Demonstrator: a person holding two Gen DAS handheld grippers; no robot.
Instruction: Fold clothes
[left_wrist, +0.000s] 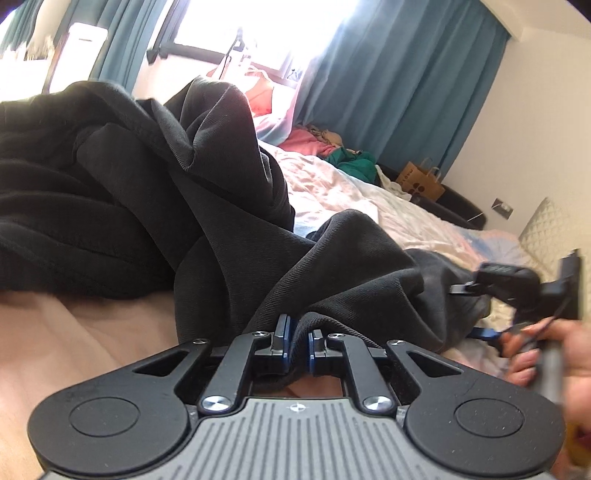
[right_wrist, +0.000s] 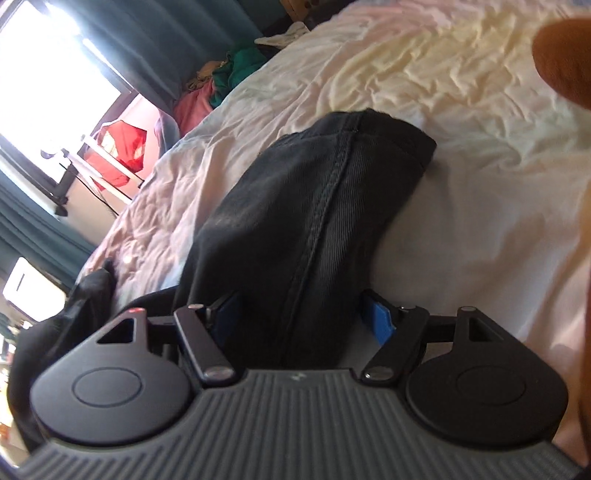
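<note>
A black garment (left_wrist: 147, 192) lies bunched on the bed. My left gripper (left_wrist: 299, 343) is shut on a fold of its hem, low over the sheet. In the left wrist view my right gripper (left_wrist: 476, 310) shows at the right, held by a hand, at another part of the garment. In the right wrist view my right gripper (right_wrist: 299, 314) stands wide, with a seamed black leg or sleeve (right_wrist: 314, 206) lying between the blue pads (right_wrist: 380, 319). The pads do not press on the cloth.
The bed has a crumpled pale sheet (right_wrist: 424, 92). A heap of pink and green clothes (left_wrist: 332, 151) lies at the far edge. Teal curtains (left_wrist: 388, 74) and a bright window are behind. A brown paper bag (left_wrist: 421, 181) stands by the wall.
</note>
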